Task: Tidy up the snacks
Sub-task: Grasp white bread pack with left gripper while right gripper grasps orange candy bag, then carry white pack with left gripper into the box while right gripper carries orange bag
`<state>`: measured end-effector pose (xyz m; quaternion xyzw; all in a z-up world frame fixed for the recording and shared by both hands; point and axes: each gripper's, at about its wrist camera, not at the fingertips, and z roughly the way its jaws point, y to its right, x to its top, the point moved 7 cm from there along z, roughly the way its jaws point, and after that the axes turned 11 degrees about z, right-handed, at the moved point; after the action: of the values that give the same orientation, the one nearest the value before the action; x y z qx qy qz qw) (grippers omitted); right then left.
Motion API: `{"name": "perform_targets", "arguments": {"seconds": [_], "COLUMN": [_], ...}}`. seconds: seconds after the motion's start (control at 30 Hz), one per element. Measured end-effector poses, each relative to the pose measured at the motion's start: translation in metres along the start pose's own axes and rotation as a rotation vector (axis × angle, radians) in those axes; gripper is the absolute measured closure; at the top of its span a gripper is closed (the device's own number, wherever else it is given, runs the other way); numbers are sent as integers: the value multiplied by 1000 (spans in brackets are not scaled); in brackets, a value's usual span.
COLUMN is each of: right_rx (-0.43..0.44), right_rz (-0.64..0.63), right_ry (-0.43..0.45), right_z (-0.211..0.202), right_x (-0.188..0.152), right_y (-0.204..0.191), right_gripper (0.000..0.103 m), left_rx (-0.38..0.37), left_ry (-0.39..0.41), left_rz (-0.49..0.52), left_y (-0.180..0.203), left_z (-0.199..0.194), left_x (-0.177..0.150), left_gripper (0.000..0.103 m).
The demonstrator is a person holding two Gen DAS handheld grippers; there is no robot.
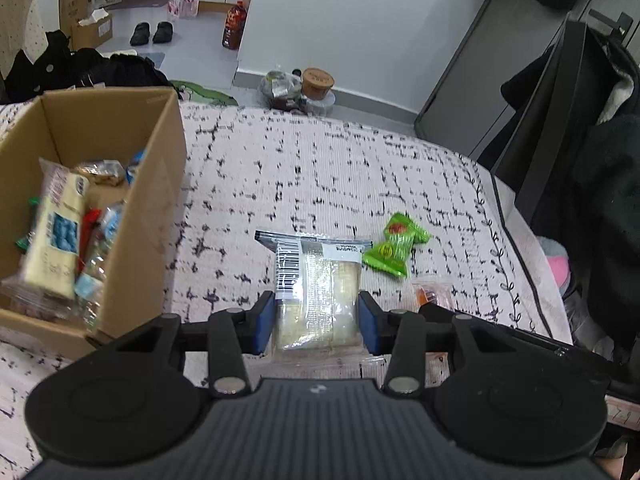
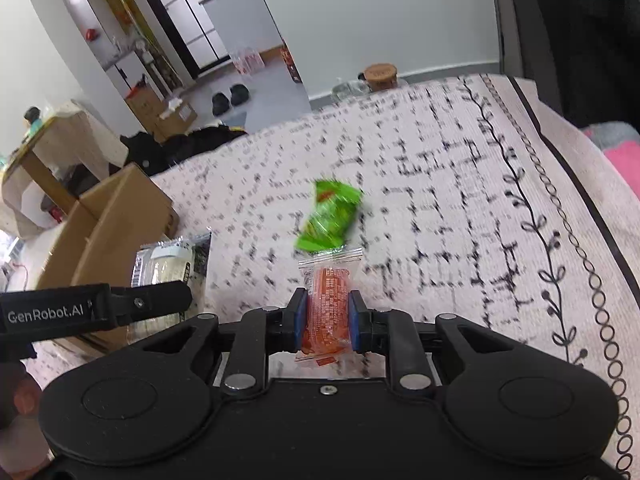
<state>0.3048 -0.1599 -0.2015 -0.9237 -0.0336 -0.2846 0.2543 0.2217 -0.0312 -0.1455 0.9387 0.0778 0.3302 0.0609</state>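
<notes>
- The left gripper is closed partway, its blue pads pressed against both sides of a clear-wrapped pale snack packet with a barcode label; the packet's far end points out over the bedspread.
- The right gripper is clamped tight on a small orange snack packet, its blue pads squeezing the wrapper from both sides.
- Just beyond the orange packet, a green snack packet lies on the patterned bedspread, near the pale packet's right far corner in the left wrist view.
- To the left stands an open cardboard box on the bedspread, already holding several wrapped snacks; its near right corner sits close to the left gripper.
- Bare bedspread stretches from the packets to the far edge, giving free room ahead.
- On the right, the bedspread's vine-patterned border marks the edge, with dark furniture just past it.
- Beyond the far edge, on the floor, stand jars against a white wall.
</notes>
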Motion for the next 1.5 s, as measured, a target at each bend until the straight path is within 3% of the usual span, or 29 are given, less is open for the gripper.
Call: {"name": "perform_targets", "arguments": {"seconds": [0.43, 0.83, 1.5], "right_rx": [81, 141, 135], "right_rz": [-45, -125, -259], "right_ry": [87, 106, 88], "right_z": [-8, -1, 22], "right_x": [24, 32, 25], "right_y": [-55, -106, -170], "right_gripper": [82, 82, 82], "left_rx": [39, 106, 190], "left_ry": [66, 113, 102], "left_rz": [-18, -54, -186], "left_y": [-33, -84, -176], "left_z": [-35, -60, -61], "left_x": [22, 39, 32], "left_gripper": [60, 60, 60]}}
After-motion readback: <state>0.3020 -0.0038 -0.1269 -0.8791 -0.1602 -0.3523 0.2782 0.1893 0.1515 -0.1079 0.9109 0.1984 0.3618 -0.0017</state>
